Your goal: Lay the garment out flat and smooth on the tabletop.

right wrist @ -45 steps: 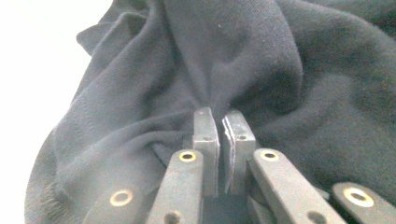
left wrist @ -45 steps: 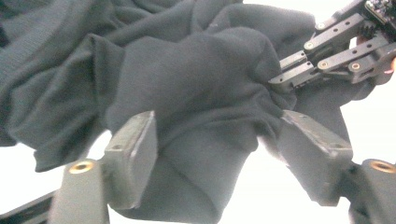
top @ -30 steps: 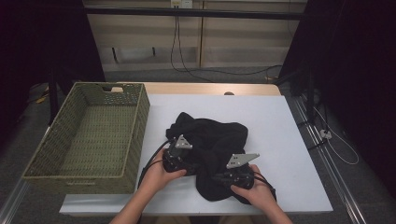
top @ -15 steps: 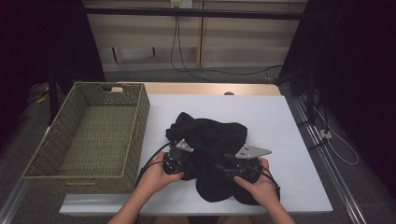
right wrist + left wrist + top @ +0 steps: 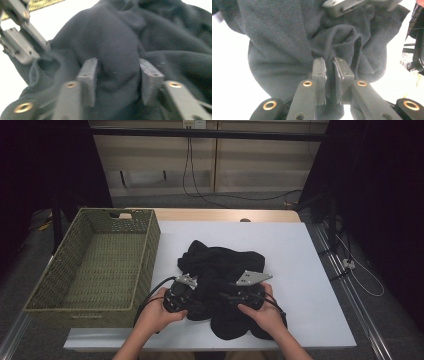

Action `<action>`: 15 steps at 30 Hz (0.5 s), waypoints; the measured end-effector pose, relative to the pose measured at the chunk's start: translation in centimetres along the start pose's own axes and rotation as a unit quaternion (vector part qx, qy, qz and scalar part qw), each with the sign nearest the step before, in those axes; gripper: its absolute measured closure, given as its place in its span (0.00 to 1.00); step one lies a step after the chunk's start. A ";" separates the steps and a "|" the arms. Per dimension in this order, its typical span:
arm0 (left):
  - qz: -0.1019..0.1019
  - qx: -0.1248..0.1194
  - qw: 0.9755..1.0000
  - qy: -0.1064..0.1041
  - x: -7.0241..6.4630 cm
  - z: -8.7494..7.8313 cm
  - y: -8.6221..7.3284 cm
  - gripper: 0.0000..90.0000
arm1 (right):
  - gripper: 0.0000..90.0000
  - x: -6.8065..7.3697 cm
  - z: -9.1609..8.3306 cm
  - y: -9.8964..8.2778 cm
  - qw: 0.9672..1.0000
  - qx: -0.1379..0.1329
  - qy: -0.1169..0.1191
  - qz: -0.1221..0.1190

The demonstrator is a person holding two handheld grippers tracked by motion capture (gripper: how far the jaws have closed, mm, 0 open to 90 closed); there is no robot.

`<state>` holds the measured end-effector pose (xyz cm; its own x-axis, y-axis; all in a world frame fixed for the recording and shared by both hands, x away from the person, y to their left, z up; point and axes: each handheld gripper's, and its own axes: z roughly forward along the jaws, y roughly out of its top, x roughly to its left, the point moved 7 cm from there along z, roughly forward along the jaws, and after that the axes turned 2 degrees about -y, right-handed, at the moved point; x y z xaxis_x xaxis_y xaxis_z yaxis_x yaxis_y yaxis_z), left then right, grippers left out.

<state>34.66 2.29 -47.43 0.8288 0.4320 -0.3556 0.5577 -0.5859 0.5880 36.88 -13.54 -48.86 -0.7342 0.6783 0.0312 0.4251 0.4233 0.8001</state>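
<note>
A crumpled black garment (image 5: 225, 262) lies mid-table on the white tabletop (image 5: 305, 255). My left gripper (image 5: 196, 299) is at its near left edge. In the left gripper view the jaws (image 5: 329, 66) have closed within the last second and pinch a thin fold of the garment (image 5: 282, 37). My right gripper (image 5: 226, 296) is close by on the right and points toward the left one. Its jaws (image 5: 117, 67) have just been closing but still stand apart. A hump of the garment (image 5: 115, 32) sits between the pads, and no pinch shows.
A woven green basket (image 5: 150, 242) with nothing inside stands at the table's left, close to my left hand. The table's near edge is just behind both hands. Cables trail from the grippers. Dark frames and wires stand off the right side.
The left jaws have shut on a fold. The right gripper swung out to the right, then came back left toward the left gripper. The garment's near part has bunched up.
</note>
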 end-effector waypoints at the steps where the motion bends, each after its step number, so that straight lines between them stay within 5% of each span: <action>1: 0.001 0.001 1.000 0.000 -0.1 -0.2 -0.1 0.89 | 0.68 0.2 0.3 -0.1 1.000 0.008 0.004 -0.004; 6: 0.006 -0.008 1.000 -0.016 -0.4 -0.8 0.1 0.88 | 0.86 1.2 1.3 -0.9 0.998 0.045 0.043 -0.015; 11: 0.007 -0.014 1.000 -0.019 -0.4 -0.9 0.5 0.85 | 0.91 2.1 1.2 -1.1 0.997 0.041 0.060 -0.014; 15: 0.005 -0.040 0.999 0.001 0.1 -1.1 1.2 0.63 | 0.93 2.9 0.9 -1.4 0.995 0.041 0.087 -0.007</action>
<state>35.41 2.40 -45.95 0.8340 0.4276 -0.3487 0.5442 -0.5335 0.6475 34.66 -11.65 -50.44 -0.8181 0.5605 0.1288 0.4502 0.4849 0.7498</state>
